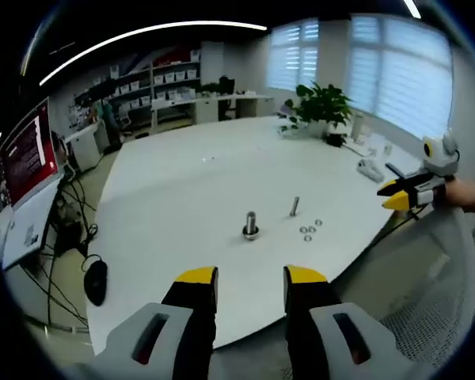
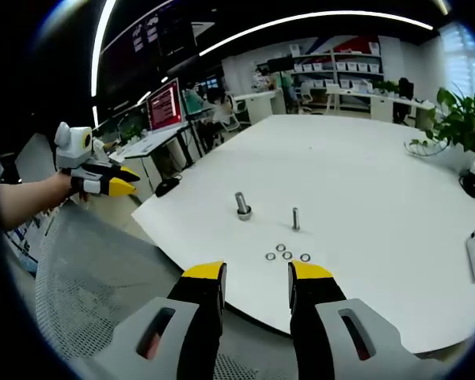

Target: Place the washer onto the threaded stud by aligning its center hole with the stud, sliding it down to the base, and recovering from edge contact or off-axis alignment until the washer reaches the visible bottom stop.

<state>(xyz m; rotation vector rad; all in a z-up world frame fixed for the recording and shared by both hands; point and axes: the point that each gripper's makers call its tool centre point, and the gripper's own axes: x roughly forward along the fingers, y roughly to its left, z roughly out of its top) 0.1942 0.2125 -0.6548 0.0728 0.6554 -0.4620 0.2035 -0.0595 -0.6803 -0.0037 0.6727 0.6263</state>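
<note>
Left gripper view: left gripper released, jaws parted and empty, poised over near table edge. Stud upright mid-table, washers loose just beside it, bolt on its own base to the left. Right gripper off the table's right edge, grip state indiscernible.

Right gripper view: right gripper released, empty, short of the rounded edge. Washers nearest, stud behind. Left gripper off the left edge, over mesh chair. Bare tabletop beyond.
</note>
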